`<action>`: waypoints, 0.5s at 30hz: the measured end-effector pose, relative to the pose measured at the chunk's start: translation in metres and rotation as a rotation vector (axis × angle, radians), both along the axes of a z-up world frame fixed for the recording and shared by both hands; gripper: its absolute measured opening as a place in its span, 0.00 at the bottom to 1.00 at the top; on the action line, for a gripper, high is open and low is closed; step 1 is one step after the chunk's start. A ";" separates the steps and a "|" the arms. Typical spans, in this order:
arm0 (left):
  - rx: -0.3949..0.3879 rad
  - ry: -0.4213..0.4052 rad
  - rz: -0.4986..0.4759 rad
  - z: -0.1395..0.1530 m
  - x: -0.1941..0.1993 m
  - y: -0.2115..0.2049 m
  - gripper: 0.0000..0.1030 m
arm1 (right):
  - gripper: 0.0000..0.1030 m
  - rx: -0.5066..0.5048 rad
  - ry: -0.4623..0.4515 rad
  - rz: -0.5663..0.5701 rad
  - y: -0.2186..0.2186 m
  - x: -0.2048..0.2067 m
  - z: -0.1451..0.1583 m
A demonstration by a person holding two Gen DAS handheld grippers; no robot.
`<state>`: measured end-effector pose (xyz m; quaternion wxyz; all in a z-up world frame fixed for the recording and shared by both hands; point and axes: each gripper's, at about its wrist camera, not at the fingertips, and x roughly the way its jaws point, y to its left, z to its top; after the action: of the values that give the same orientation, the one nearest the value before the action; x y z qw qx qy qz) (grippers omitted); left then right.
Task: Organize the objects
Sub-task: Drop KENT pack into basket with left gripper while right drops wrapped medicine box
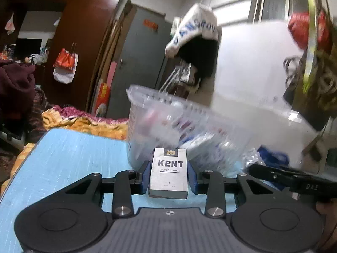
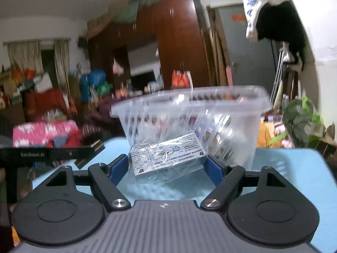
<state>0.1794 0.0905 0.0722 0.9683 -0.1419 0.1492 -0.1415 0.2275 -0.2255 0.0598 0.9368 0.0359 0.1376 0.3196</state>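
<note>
The left gripper [image 1: 168, 177] is clenched on a white Kent cigarette pack [image 1: 168, 174], its blue pads [image 1: 145, 178] pressed against the pack's two long sides. The pack stands upright between the fingers, printed face toward the camera, its base just above the light blue table top [image 1: 69, 158]. Directly ahead of this gripper, beyond the pack, stands the clear plastic bin [image 1: 189, 126]; it is blurred, but through its wall several light-coloured packets already show inside, so part of the sorting looks done.

To the right of the left gripper, the other tool's black body reaches in from the side. The right gripper [image 2: 168, 164] grasps a small box wrapped in crinkled clear film [image 2: 166, 156], tilted, with fine print on its upper face. Its blue pads [image 2: 213, 169] sit at the box's two ends; the film hides the exact contact, though the box appears lifted clear of the table. The bin [image 2: 189, 113] stands just ahead of this gripper too, rim above the box.

My judgement: both items are picked and carried to the bin's near wall, but neither is over the rim. What remains is to raise each one, bring it above the opening and let go. Whether more loose objects wait elsewhere cannot be told.
</note>
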 end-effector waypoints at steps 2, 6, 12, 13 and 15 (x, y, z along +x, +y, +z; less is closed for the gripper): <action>-0.031 -0.054 0.009 0.011 -0.010 0.003 0.39 | 0.79 0.037 -0.048 -0.007 -0.005 -0.006 0.016; -0.037 -0.137 0.039 0.052 -0.012 0.000 0.39 | 0.79 0.064 -0.168 -0.048 -0.003 -0.007 0.067; 0.005 -0.098 0.080 0.107 0.056 -0.026 0.39 | 0.79 -0.108 -0.180 -0.143 0.033 0.057 0.104; 0.011 -0.082 0.090 0.108 0.067 -0.030 0.39 | 0.79 -0.129 -0.166 -0.138 0.038 0.067 0.104; 0.023 -0.048 0.094 0.106 0.089 -0.036 0.39 | 0.79 -0.155 -0.177 -0.117 0.046 0.079 0.098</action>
<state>0.2687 0.0541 0.1784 0.9787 -0.1342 0.1206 -0.0976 0.3068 -0.1800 0.1575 0.9624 -0.0567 0.0765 0.2545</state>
